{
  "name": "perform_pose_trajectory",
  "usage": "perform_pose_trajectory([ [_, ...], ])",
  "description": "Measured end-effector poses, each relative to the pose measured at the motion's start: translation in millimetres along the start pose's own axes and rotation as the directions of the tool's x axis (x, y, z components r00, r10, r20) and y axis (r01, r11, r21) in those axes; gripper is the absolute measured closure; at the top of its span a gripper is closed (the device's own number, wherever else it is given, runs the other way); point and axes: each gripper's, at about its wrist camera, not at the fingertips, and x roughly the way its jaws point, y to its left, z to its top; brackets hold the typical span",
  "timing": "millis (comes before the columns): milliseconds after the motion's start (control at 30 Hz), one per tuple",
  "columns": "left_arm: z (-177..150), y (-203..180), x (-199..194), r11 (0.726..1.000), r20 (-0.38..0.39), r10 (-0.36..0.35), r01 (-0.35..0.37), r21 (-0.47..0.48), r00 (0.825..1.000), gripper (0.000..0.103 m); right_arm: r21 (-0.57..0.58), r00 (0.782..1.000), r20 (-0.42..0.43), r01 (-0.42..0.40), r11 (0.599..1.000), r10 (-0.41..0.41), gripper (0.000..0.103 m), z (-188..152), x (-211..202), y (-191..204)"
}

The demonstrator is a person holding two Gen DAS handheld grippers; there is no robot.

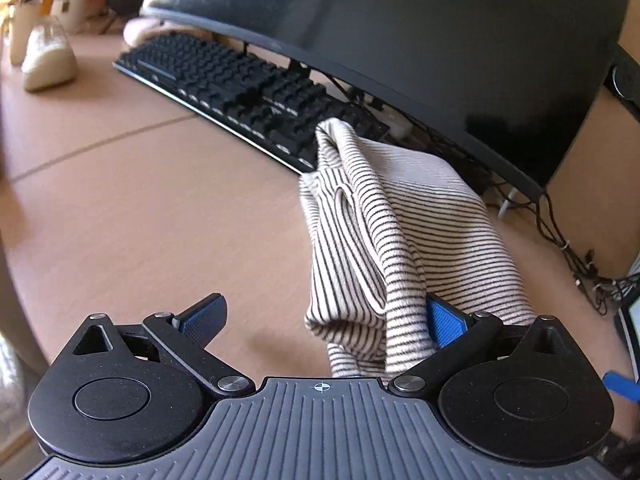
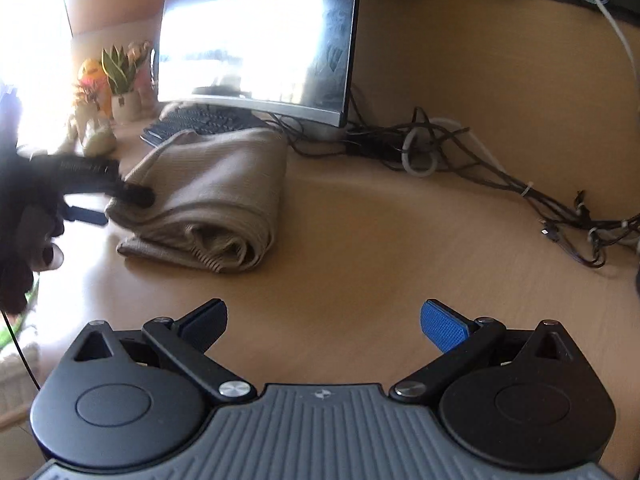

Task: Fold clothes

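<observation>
- I see a broad tan desk (image 2: 360,240) filling both views, smooth and bare in front of my right tool, with a thin curved seam crossing it in the left wrist view.
- Behind the desk stands a wall in the same tan tone, lit hard from the left, where the glare washes out everything.
- A large dark monitor (image 1: 420,40) stands at the back of the desk; in the right wrist view its screen mirrors bright light.
- A black keyboard (image 1: 240,92) lies just in front of the monitor, partly under its lower edge.
- The striped garment (image 1: 392,240), cream with thin dark lines, sits on the desk in a rolled, folded heap, its far corner resting against the keyboard's end.
- A tangle of dark cables (image 2: 480,164) with one pale loop sprawls along the back right of the desk.
- Small potted plants (image 2: 120,80) and pale ornaments cluster at the far left corner, beside the monitor.
- My left gripper (image 1: 324,320) has its jaws spread wide; the garment's near edge drapes over the blue pad (image 1: 444,320) of one finger, and the other finger stands clear of the cloth, so nothing is clamped.
- In the right wrist view that same tool shows as a dark blurred shape touching the heap's left side.
- My right gripper (image 2: 324,320) is spread wide and empty, above bare desk, well apart from the garment.
</observation>
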Motion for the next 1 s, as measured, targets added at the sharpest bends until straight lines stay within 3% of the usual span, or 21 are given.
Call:
perform_pose_trajectory([
  [100, -5, -5, -15, 1.000, 0.016, 0.016, -0.015, -0.017, 1.000, 0.000, 0.011, 1.000, 0.009, -0.025, 1.000, 0.024, 0.000, 0, 1, -3],
  [267, -34, -33, -64, 0.997, 0.115, 0.071, -0.071, -0.004, 0.991, 0.000, 0.016, 0.994, 0.051, -0.096, 0.995, 0.096, 0.000, -1, 0, -3],
  [500, -83, -75, -93, 0.990, 0.124, 0.110, -0.120, 0.077, 0.986, 0.000, 0.004, 0.991, 0.053, -0.127, 0.992, 0.127, 0.000, -1, -3, -1],
  [600, -81, -66, -97, 0.992, 0.095, 0.123, -0.126, 0.025, 0.988, 0.000, -0.022, 0.988, 0.029, -0.153, 0.988, 0.153, 0.000, 13, 11, 17],
  [700, -70, -55, -111, 0.991, 0.129, 0.132, -0.133, -0.002, 0.983, 0.000, -0.128, 0.992, 0.022, -0.119, 0.985, 0.123, 0.000, 30, 39, 46],
  [833, -54, -41, -112, 0.989, 0.146, 0.145, -0.147, 0.002, 0.979, 0.000, -0.213, 0.989, -0.045, -0.144, 0.966, 0.138, 0.000, 46, 77, 67],
  [1000, -43, -24, -100, 0.988, 0.112, 0.155, -0.154, -0.010, 0.982, 0.000, -0.189, 0.994, -0.053, -0.103, 0.977, 0.095, 0.000, 58, 101, 58],
])
